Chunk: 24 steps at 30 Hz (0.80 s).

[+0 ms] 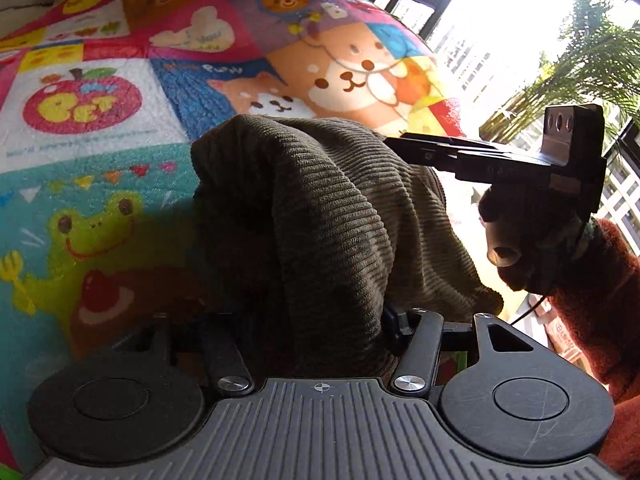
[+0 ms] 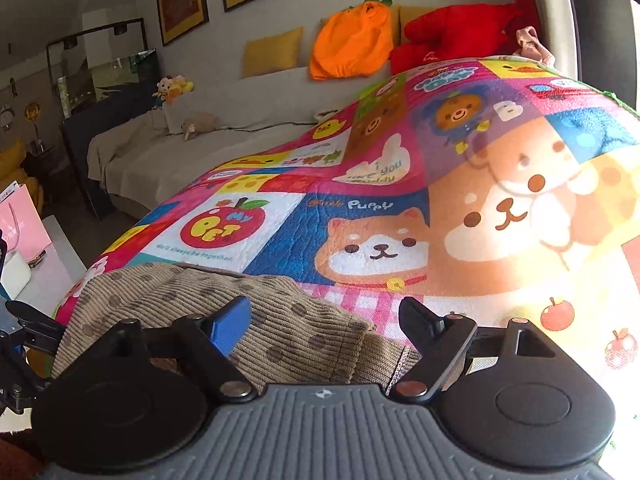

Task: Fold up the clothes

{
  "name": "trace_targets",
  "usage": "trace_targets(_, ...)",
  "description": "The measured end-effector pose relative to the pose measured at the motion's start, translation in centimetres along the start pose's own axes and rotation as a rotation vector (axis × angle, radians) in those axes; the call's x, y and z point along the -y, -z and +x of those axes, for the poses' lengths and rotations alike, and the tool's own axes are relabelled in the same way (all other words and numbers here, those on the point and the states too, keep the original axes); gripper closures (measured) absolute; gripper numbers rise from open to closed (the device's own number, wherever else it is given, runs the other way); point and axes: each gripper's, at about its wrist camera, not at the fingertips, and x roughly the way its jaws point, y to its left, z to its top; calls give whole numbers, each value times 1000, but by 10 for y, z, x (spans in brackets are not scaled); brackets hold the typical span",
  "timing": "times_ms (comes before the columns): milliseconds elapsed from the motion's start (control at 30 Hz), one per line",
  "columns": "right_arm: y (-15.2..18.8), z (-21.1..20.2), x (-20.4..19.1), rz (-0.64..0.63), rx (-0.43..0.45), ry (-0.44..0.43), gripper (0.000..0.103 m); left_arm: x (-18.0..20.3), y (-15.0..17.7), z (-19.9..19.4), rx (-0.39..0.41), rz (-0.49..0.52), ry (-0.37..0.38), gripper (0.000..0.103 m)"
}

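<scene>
A brown ribbed corduroy garment with dark dots [image 2: 224, 312] lies on a colourful cartoon quilt [image 2: 400, 184]. In the left wrist view the garment [image 1: 320, 216] is bunched up and lifted, draping over my left gripper [image 1: 328, 320], whose fingertips are hidden under the cloth; it is shut on the garment. My right gripper [image 2: 326, 320] is open, fingers spread just above the garment's folded edge and holding nothing. The right gripper [image 1: 520, 156] also shows in the left wrist view, held by a hand in a rust sleeve.
The quilt [image 1: 120, 120] covers the bed. A grey sofa [image 2: 180, 152] with yellow cushions, an orange plush [image 2: 352, 40] and a red plush [image 2: 460, 36] stands behind. A bright window with a palm [image 1: 580, 60] is on the right.
</scene>
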Motion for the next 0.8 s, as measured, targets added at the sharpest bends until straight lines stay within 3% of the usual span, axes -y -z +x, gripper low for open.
trace_targets(100,8,4,6,39,-13,7,21,-12,-24,5,41,38,-60,45)
trace_targets(300,19,8,-11,35,-54,-43,21,-37,-86,19,178,209,-350,46)
trace_targets(400,23,16,-40,-35,-85,-82,21,-50,-105,16,185,165,-363,44)
trace_targets(500,23,24,-64,-82,-96,-82,17,-46,-112,0,227,139,-313,44)
trace_targets(700,21,31,-80,-129,-108,-37,14,-21,-115,-44,339,104,-155,30)
trace_targets(767,21,30,-81,-136,-107,-30,14,-7,-115,-35,305,103,-41,27)
trace_targets(800,22,30,-81,-136,-105,-28,14,-10,-114,-27,288,94,-42,27)
